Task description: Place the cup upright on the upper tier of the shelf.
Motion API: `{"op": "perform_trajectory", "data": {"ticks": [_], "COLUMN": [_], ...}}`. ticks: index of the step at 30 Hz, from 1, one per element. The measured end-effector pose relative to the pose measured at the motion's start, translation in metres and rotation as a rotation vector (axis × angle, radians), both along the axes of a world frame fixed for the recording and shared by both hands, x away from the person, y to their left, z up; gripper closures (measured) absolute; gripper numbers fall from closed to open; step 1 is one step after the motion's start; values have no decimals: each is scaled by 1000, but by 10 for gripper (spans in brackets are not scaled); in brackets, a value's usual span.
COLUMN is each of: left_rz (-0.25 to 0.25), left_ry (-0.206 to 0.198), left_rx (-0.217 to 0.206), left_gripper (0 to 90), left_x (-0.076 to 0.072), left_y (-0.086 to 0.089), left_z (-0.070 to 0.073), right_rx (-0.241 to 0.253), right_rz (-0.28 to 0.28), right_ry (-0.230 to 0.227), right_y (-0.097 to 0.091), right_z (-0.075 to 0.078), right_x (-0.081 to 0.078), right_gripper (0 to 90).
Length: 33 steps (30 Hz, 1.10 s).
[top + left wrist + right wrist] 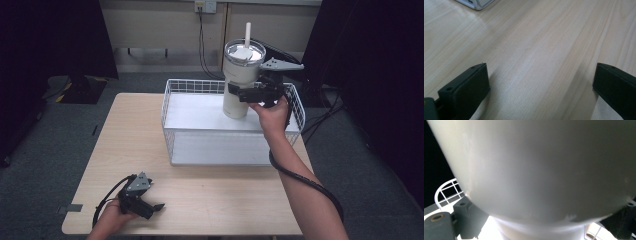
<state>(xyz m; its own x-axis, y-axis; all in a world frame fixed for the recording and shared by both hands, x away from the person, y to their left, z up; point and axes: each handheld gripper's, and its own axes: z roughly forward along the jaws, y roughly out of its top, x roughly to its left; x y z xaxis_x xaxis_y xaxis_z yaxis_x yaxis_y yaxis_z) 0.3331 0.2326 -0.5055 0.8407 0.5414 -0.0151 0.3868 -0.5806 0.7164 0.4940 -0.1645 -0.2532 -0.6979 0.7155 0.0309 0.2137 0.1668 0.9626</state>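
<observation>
Right gripper (243, 93) clamped on white tumbler (241, 80) at the wire basket (172, 125); left gripper (155, 205) idle on the table (130, 140).

The tumbler stands upright with a lid and a straw (247, 35), its lower part inside the basket's far right portion; whether its base touches the basket floor cannot be determined. In the right gripper view, the jaws sit against either side of the tumbler's (536, 170) wide body. The left gripper (540, 82) rests low at the table's near left corner, jaws spread apart with bare wood (536, 45) between them, well apart from the basket.
</observation>
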Motion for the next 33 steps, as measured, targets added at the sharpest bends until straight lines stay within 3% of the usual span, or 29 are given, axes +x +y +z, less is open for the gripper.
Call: {"op": "perform_trajectory", "data": {"ticks": [5,9,12,18,24,33], "left_rz": [0,1,1,4,5,7], "left_ry": [0,0,0,-3,-2,-11], "left_rx": [0,0,0,-2,-3,2], "left_gripper": [0,0,0,0,0,0], "left_x": [0,0,0,0,0,0], "left_y": [0,0,0,0,0,0], "left_z": [0,0,0,0,0,0], "right_rx": [-4,-36,-21,-47,-51,-33], "right_rz": [4,4,14,13,-1,39], "right_ry": [7,3,4,-9,-10,-8], "right_y": [-1,-2,-5,-9,-19,-35], "right_z": [-1,-5,-9,-6,-3,-6], "right_x": [0,-2,-3,-8,-17,-32], "right_gripper": [88,90,94,98,106,107]}}
